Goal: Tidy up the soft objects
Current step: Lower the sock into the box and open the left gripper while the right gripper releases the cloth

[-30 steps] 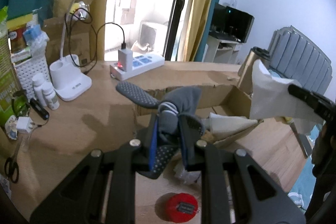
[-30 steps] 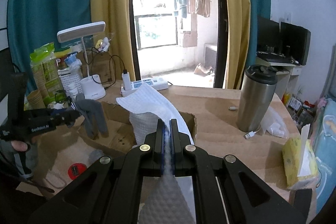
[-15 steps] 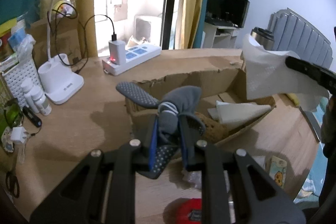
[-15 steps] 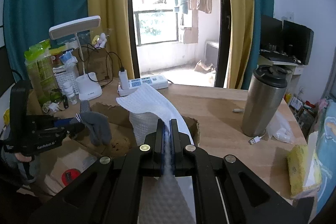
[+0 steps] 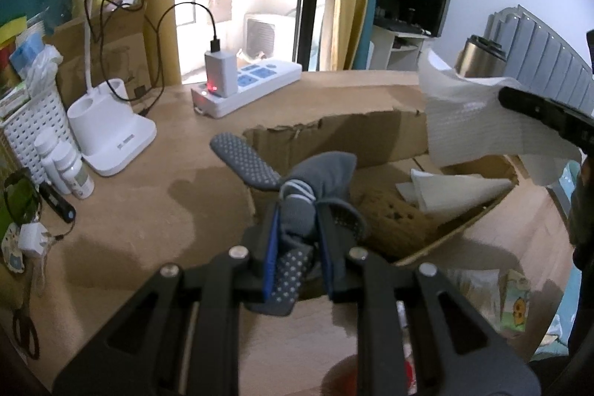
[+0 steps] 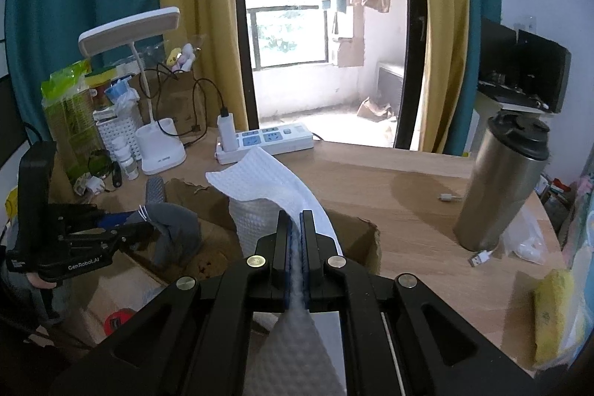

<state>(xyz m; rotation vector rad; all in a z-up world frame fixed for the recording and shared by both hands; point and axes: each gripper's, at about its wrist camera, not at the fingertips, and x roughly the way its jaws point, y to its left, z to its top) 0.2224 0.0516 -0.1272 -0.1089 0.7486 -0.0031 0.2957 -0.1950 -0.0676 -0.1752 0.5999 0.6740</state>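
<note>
Socks (image 5: 297,206), grey with white dots, are clamped between the narrowly closed fingers of the left gripper (image 5: 297,232) at centre frame, held above the near edge of the box (image 5: 334,136). A sponge (image 5: 393,221) and a folded cloth (image 5: 456,190) are seen inside the box. In the right wrist view, a white towel (image 6: 274,188) is pinched by the fully closed right gripper (image 6: 296,247) at lower centre, over the box (image 6: 367,240).

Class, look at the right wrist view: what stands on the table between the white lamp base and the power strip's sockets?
A white charger block, plugged upright into the power strip, stands right of the lamp base, with its black cable looping back; the right wrist view shows it.
</note>
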